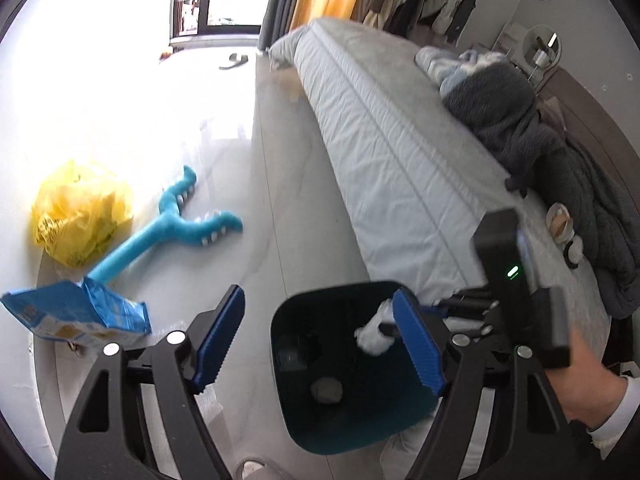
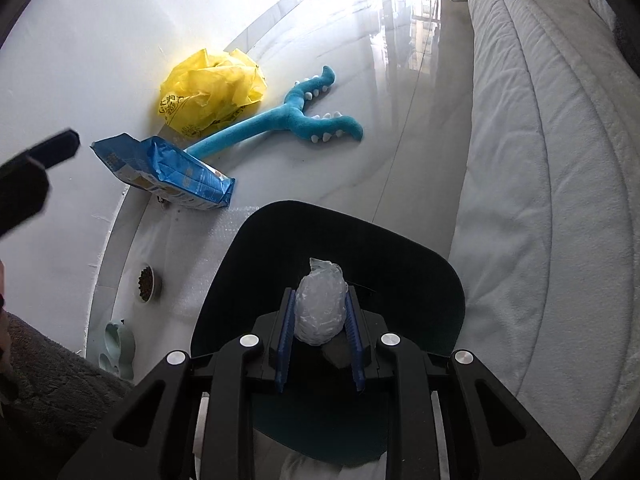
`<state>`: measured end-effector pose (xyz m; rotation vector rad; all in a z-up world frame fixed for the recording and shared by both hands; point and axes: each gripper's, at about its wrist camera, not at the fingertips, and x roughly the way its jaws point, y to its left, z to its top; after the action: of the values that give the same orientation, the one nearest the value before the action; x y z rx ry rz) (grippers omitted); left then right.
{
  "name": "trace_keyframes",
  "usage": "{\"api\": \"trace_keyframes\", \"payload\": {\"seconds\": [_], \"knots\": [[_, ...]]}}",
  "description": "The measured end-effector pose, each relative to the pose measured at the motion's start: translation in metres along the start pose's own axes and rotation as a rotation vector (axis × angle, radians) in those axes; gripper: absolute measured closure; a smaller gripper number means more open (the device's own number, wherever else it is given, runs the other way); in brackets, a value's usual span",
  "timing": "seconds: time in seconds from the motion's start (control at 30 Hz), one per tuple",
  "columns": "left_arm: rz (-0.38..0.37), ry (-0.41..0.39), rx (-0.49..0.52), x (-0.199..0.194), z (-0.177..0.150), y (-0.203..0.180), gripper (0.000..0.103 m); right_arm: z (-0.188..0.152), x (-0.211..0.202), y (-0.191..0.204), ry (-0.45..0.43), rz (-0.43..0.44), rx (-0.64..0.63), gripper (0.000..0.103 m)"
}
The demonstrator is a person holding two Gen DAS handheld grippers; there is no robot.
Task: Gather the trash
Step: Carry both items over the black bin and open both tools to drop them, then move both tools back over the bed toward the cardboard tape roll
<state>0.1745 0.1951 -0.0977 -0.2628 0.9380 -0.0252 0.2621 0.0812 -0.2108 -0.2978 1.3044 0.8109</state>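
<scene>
Plastic wad (image 2: 320, 306) clamped by right gripper (image 2: 320, 340) over bin (image 2: 420, 280); left gripper (image 1: 320, 336) gapes.

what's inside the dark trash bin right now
In the left wrist view, a grey crumpled lump lies on the bottom of the trash bin. The right gripper holds a clear plastic wad over the opening, hiding part of the inside.

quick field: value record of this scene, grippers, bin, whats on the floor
right gripper: shut on a crumpled clear plastic wad, held over the bin
left gripper: open, holding nothing, above the bin
bin: dark, open top, on the floor beside the bed; one grey crumpled ball inside
floor by wall: yellow plastic bag, blue packet, blue plush toy
also: pet food bowl
</scene>
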Motion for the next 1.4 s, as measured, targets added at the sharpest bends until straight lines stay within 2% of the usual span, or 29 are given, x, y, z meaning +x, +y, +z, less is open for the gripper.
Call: {"api": "trace_keyframes", "payload": {"seconds": [0.1, 0.27, 0.33, 0.4, 0.53, 0.77, 1.07, 1.4], "knots": [[-0.006, -0.066, 0.016, -0.017, 0.012, -0.007, 0.030, -0.005, 0.012, 0.004, 0.045, -0.001, -0.005, 0.077], [-0.007, -0.175, 0.089, -0.043, 0.027, -0.025, 0.030, -0.013, 0.015, 0.009, 0.078, -0.008, -0.025, 0.074], [0.013, -0.224, 0.131, -0.053, 0.033, -0.033, 0.030, -0.015, 0.011, 0.010, 0.078, -0.005, -0.029, 0.056], [0.021, -0.273, 0.166, -0.063, 0.038, -0.043, 0.030, -0.017, 0.007, 0.010, 0.067, -0.005, -0.033, 0.051], [0.007, -0.330, 0.195, -0.073, 0.042, -0.056, 0.030, -0.022, -0.012, 0.009, 0.025, 0.002, -0.042, 0.051], [-0.062, -0.357, 0.183, -0.076, 0.052, -0.086, 0.029, -0.028, -0.058, 0.001, -0.080, 0.027, -0.036, 0.046], [-0.095, -0.375, 0.208, -0.071, 0.054, -0.125, 0.025, -0.042, -0.124, -0.023, -0.244, 0.016, -0.030, 0.043], [-0.149, -0.357, 0.229, -0.051, 0.057, -0.173, 0.022, -0.064, -0.164, -0.064, -0.322, -0.056, 0.006, 0.042]]}}
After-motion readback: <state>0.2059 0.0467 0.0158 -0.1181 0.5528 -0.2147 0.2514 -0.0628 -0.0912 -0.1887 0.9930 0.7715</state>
